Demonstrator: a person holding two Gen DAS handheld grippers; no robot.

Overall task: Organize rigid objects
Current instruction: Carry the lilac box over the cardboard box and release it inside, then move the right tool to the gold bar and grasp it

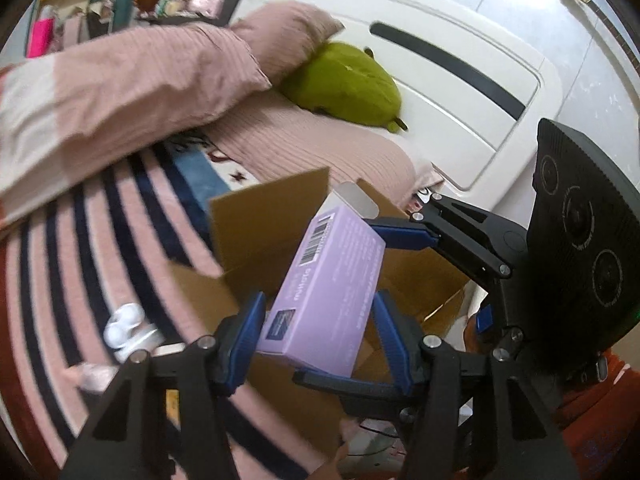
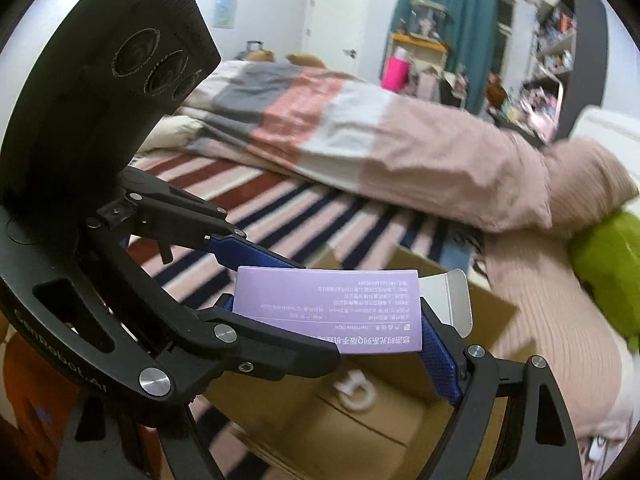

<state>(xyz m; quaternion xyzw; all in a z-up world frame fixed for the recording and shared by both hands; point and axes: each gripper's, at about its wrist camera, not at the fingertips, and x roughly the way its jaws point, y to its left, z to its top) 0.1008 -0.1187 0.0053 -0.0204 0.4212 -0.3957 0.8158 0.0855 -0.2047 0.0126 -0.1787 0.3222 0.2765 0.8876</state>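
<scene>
- Left wrist view: our left claw (image 1: 320, 320) clamps the smooth lilac carton (image 1: 328, 280) above the open cardboard box (image 1: 268, 216) on the bed; the right claw (image 1: 400, 236) touches its far end. White earbuds (image 1: 128, 330) lie unsorted on the striped blanket (image 1: 80, 240).
- Right wrist view: our right claw (image 2: 332, 320) straddles the carton (image 2: 328, 312), grip uncertain; a white ring-shaped item (image 2: 356, 392) lies in the box (image 2: 400, 420).

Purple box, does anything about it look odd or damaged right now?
Yes. The purple box has its end flap hanging open, showing the silvery inside. It is tilted above the cardboard carton, with both the left tongs and right tongs around it. No crushing or tears show.
</scene>
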